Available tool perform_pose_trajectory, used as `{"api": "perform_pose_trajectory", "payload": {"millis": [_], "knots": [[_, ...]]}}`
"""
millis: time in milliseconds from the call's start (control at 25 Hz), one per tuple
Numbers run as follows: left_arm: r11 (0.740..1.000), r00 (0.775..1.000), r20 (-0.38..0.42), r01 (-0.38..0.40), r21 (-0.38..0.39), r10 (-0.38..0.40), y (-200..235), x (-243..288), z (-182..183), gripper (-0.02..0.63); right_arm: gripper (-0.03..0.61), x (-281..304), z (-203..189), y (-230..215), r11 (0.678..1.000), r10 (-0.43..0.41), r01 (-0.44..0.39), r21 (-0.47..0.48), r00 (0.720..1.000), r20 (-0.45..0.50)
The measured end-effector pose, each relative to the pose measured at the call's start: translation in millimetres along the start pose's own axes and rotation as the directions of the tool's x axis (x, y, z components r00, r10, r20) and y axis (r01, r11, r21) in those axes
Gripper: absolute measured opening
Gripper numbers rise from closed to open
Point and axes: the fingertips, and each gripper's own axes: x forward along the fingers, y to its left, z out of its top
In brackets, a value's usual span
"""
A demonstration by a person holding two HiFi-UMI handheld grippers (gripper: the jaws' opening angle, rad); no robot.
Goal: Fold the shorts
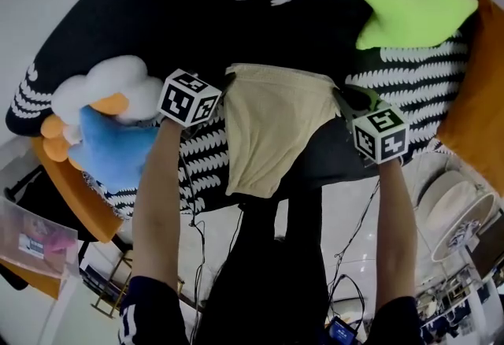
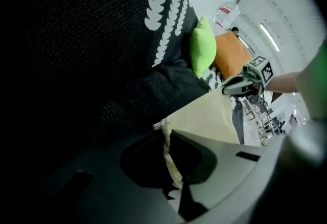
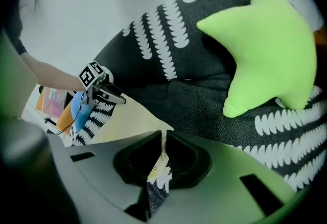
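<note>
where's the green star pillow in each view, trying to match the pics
Head view: green star pillow at top right.
Left gripper view: pillow upper middle, edge-on, left of the orange cushion.
Right gripper view: pillow fills the upper right.
Shared landmark: the beige shorts, lower than the pillow in all three.

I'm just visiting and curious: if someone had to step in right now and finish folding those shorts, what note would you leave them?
The left hand-held gripper is shut on one top corner of the beige shorts.
The right hand-held gripper is shut on the other top corner.
The shorts hang spread between them over the black patterned blanket.
Done: both corners gripped. I cannot tell whether a first fold is made.
Left: probably lay them down and fold them over.
</note>
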Motion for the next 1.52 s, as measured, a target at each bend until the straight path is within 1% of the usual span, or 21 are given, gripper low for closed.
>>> {"api": "perform_pose_trajectory", "payload": {"millis": [120, 200, 400, 520, 640, 720, 800, 880, 960, 1040, 1120, 1200, 1280, 1360, 1440, 1520], "knots": [[1.0, 1.0, 0.021, -0.013, 0.028, 0.012, -2.5, -16.9, -4.6, 0.028, 0.038, -11.3, 3.6, 21.7, 0.999, -0.014, 0.015, -0.032, 0.999, 0.035], [0.999, 0.999, 0.048, -0.026, 0.018, 0.025, -5.9, -30.8, -8.2, 0.028, 0.038, -20.5, 4.0, 37.5, 0.999, -0.018, 0.02, -0.041, 0.998, 0.053], [0.998, 0.991, 0.124, -0.059, 0.008, 0.058, -31.9, -65.3, -5.9, 0.028, 0.038, -56.5, 3.8, 66.9, 0.997, -0.037, 0.043, -0.062, 0.995, 0.092], [0.997, 0.981, 0.182, -0.077, 0.029, 0.07, -49.8, -85.8, -14.8, 0.028, 0.038, -72.9, -1.9, 86.1, 0.992, -0.038, 0.051, -0.114, 0.992, 0.118], [0.995, 0.974, 0.217, -0.076, 0.065, 0.06, -64.2, -98.5, -30.5, 0.028, 0.038, -84.5, -16.3, 107.0, 0.982, -0.014, 0.037, -0.184, 0.992, 0.126], [0.994, 0.972, 0.227, -0.08, 0.079, 0.061, -71.5, -103.9, -45.9, 0.028, 0.038, -88.5, -31.8, 124.2, 0.972, 0.005, 0.023, -0.234, 0.993, 0.121], [0.99, 0.97, 0.23, -0.105, 0.098, 0.081, -79.0, -110.5, -64.8, 0.028, 0.038, -89.8, -49.4, 143.1, 0.958, 0.016, 0.019, -0.285, 0.993, 0.118], [0.983, 0.963, 0.249, -0.141, 0.118, 0.108, -85.3, -119.3, -76.7, 0.028, 0.038, -89.4, -61.0, 155.6, 0.945, 0.014, 0.028, -0.325, 0.992, 0.126], [0.976, 0.956, 0.262, -0.172, 0.137, 0.131, -92.7, -128.0, -86.8, 0.028, 0.038, -90.7, -71.4, 166.1, 0.937, 0.013, 0.035, -0.348, 0.991, 0.133], [0.969, 0.955, 0.256, -0.191, 0.156, 0.148, -103.7, -132.9, -99.0, 0.028, 0.038, -96.8, -85.6, 179.0, 0.926, 0.015, 0.036, -0.376, 0.991, 0.131], [0.964, 0.952, 0.258, -0.209, 0.166, 0.162, -113.2, -135.8, -107.3, 0.028, 0.038, -102.2, -100.3, 191.3, 0.897, 0.008, 0.045, -0.439, 0.993, 0.118], [0.959, 0.949, 0.266, -0.22, 0.18, 0.168, -121.4, -139.6, -117.5, 0.028, 0.038, -102.3, -119.5, 205.1, 0.857, -0.004, 0.05, -0.513, 0.996, 0.09], [0.954, 0.954, 0.256, -0.212, 0.214, 0.155, -131.1, -141.5, -134.8, 0.028, 0.038, -98.8, -144.4, 217.9, 0.819, -0.021, 0.05, -0.572, 0.998, 0.057], [0.946, 0.965, 0.22, -0.197, 0.259, 0.14, -139.5, -139.9, -159.3, 0.028, 0.038, -92.4, -167.1, 228.4, 0.79, -0.036, 0.047, -0.611, 0.999, 0.031], [0.929, 0.976, 0.172, -0.182, 0.323, 0.132, -145.5, -133.4, -189.4, 0.028, 0.038, -81.9, -188.8, 238.2, 0.758, -0.056, 0.052, -0.65, 0.998, 0.015], [0.911, 0.986, 0.116, -0.159, 0.38, 0.124, -150.6, -122.4, -222.1, 0.028, 0.038, -69.3, -215.0, 247.3, 0.703, -0.091, 0.056, -0.709, 0.996, -0.011]]}}
